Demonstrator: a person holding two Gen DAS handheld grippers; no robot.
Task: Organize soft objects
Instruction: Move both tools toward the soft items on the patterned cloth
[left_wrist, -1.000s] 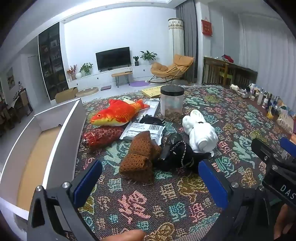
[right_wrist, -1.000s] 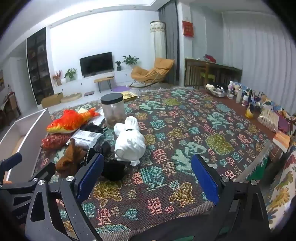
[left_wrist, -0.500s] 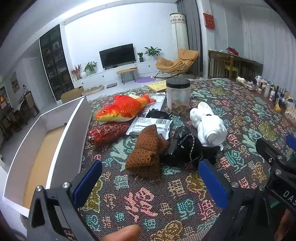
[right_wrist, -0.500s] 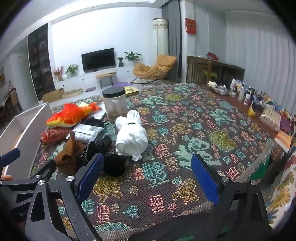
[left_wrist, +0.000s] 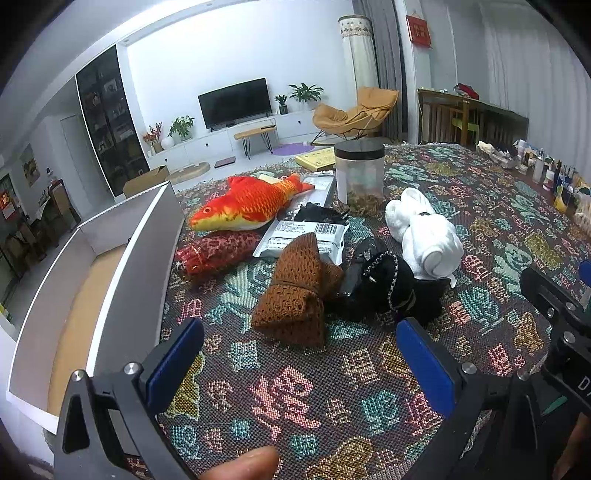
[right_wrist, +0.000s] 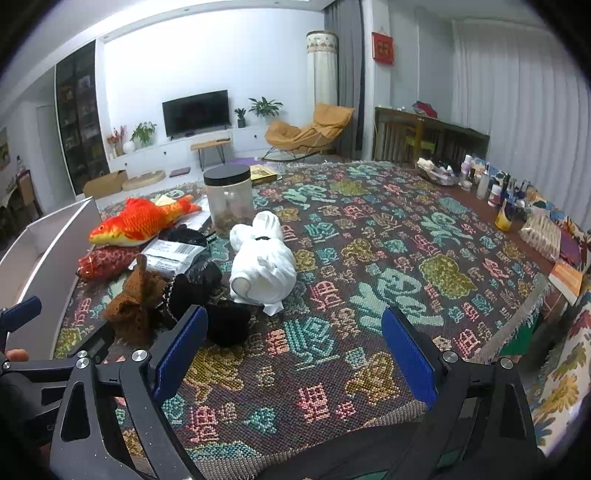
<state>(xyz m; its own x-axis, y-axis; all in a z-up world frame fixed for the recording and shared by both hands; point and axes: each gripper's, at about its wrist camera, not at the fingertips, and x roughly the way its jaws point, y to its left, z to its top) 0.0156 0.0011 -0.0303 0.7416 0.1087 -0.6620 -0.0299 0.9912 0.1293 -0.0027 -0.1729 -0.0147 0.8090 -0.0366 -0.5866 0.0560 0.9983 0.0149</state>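
Soft items lie in a cluster on the patterned cloth: an orange plush fish (left_wrist: 251, 203) (right_wrist: 142, 221), a red patterned pouch (left_wrist: 218, 251) (right_wrist: 105, 262), a brown knitted piece (left_wrist: 295, 291) (right_wrist: 135, 299), a black item with a chain (left_wrist: 388, 291) (right_wrist: 207, 295) and a rolled white towel (left_wrist: 424, 232) (right_wrist: 264, 258). My left gripper (left_wrist: 299, 365) is open and empty, a short way in front of the brown piece. My right gripper (right_wrist: 293, 350) is open and empty, in front of the towel. An open white box (left_wrist: 110, 258) (right_wrist: 51, 251) stands at the left.
A clear jar with a black lid (left_wrist: 359, 177) (right_wrist: 229, 199) stands behind the cluster. A grey mailer bag (left_wrist: 303, 240) lies under the items. Bottles and small goods (right_wrist: 498, 195) line the table's right edge. The cloth (right_wrist: 388, 266) is bare on the right.
Both grippers have drawn slightly closer to the cluster, so the items look larger. Nothing on the table has moved. Both grippers stay open.
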